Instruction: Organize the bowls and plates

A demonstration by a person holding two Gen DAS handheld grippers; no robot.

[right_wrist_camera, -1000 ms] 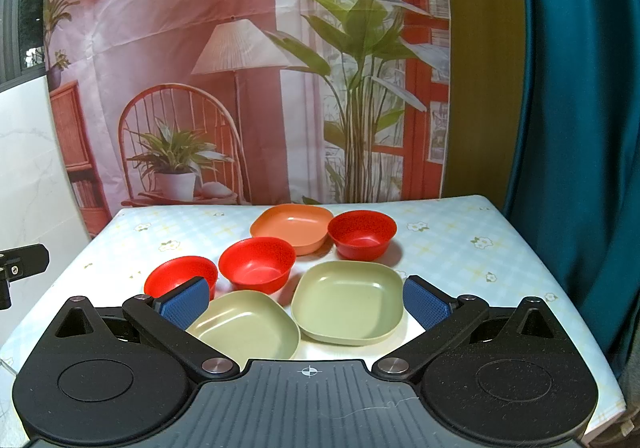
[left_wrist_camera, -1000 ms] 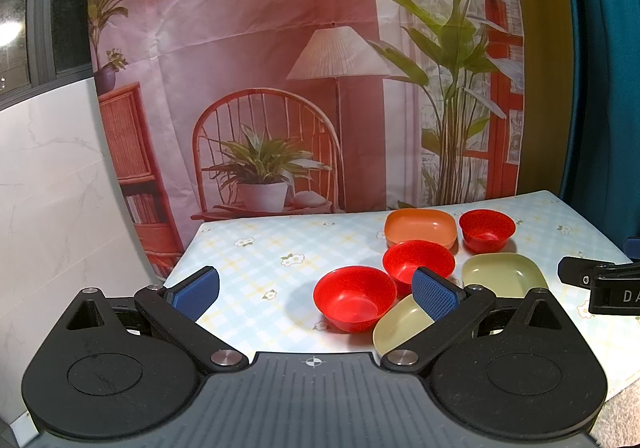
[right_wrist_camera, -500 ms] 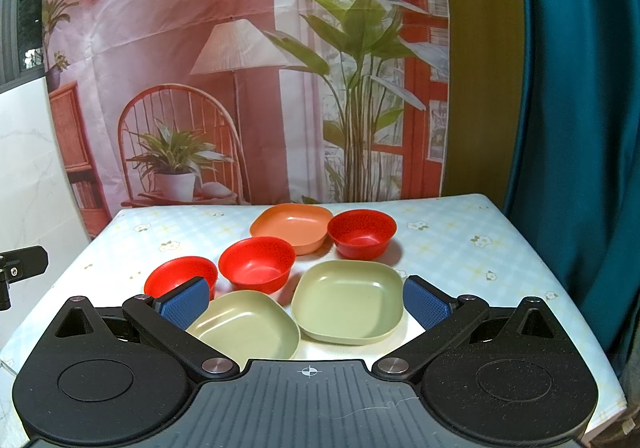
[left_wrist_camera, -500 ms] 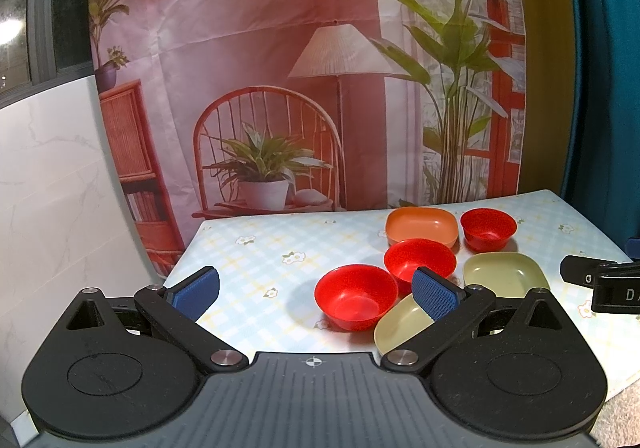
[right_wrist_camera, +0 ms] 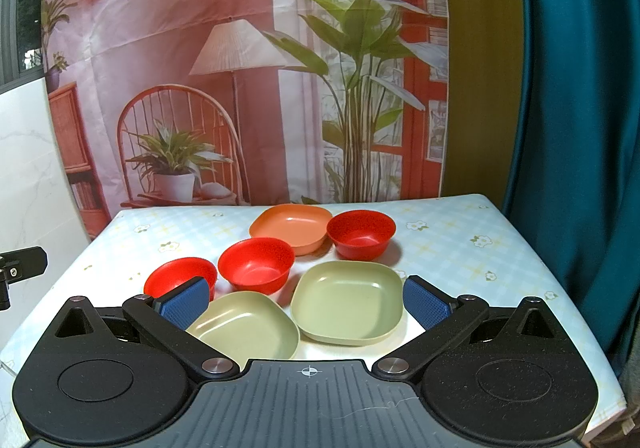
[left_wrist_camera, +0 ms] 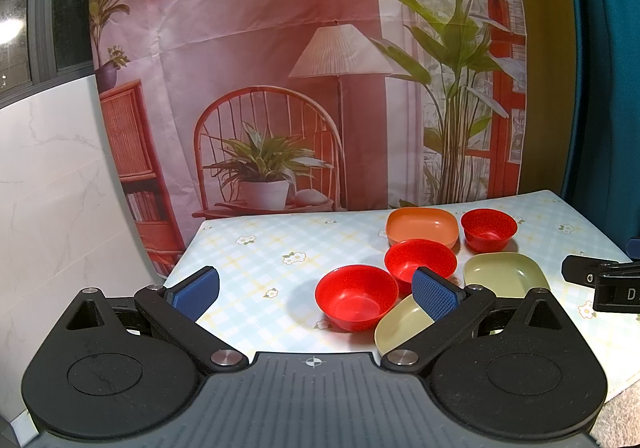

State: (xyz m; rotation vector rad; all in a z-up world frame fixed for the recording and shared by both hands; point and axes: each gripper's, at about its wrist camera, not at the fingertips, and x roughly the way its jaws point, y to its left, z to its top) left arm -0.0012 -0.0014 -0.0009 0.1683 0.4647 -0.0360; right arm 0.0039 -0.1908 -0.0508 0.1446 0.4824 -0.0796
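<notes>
Nothing's been picked up yet: the left gripper (left_wrist_camera: 316, 290) and the right gripper (right_wrist_camera: 306, 298) are both held back at the near edge of the surface (right_wrist_camera: 460, 232), fingers spread wide and released, nothing between them.

All 6 pieces are bunched together mid-surface. 2 green plates (right_wrist_camera: 348, 302) (right_wrist_camera: 248, 326) are parked near, 3 red bowls (right_wrist_camera: 256, 264) (right_wrist_camera: 180, 276) (right_wrist_camera: 362, 232) are scattered around them, and 1 orange plate (right_wrist_camera: 292, 226) is sat at the far side.

Trouble is the crowding, probably. The near-left green plate looks tucked right against the middle red bowl, so a finger slid under its rim could easily shove that bowl along. The plate rims are low and smooth, so a shallow pinch might get slipped out of. The thin cloth could also get dragged and rucked up.
</notes>
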